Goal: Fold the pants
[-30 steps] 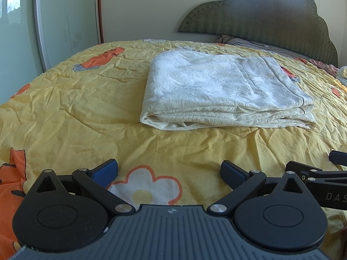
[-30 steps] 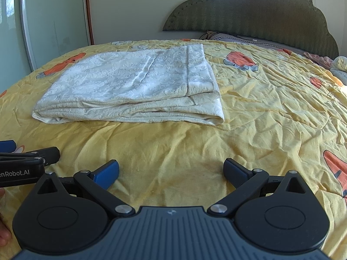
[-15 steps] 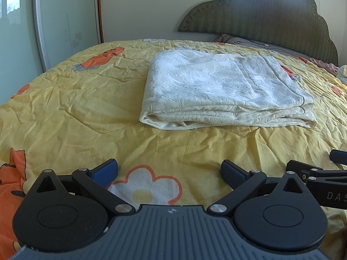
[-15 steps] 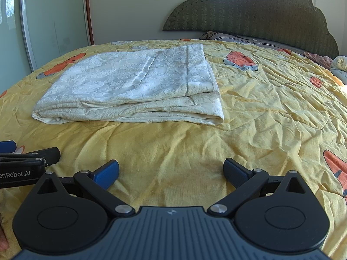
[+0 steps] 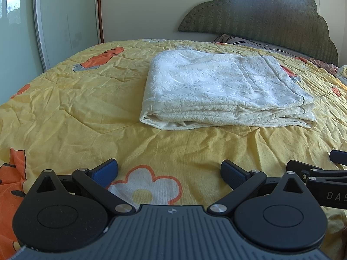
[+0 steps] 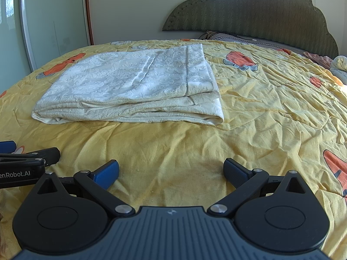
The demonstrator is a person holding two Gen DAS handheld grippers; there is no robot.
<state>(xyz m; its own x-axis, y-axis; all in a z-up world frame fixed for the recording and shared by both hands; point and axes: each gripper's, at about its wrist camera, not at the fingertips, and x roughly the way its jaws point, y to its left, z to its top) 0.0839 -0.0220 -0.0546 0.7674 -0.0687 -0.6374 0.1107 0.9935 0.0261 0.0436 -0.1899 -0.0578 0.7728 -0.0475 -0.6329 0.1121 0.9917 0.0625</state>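
Observation:
Cream-white patterned pants (image 5: pixel 221 91) lie folded into a flat rectangular stack on the yellow bedspread (image 5: pixel 76 112); the right wrist view shows the same pants (image 6: pixel 134 86) left of centre. My left gripper (image 5: pixel 169 171) hovers low over the bedspread, short of the stack's near edge, open and empty. My right gripper (image 6: pixel 171 171) is likewise open and empty, in front of the stack's right corner. Each gripper's black arm shows at the edge of the other's view.
The yellow bedspread (image 6: pixel 271 112) has orange and white cartoon prints and many wrinkles. A dark green padded headboard (image 5: pixel 271 15) stands at the far end, with pillows (image 6: pixel 338 64) at the right. A glass sliding door (image 5: pixel 65 21) stands left of the bed.

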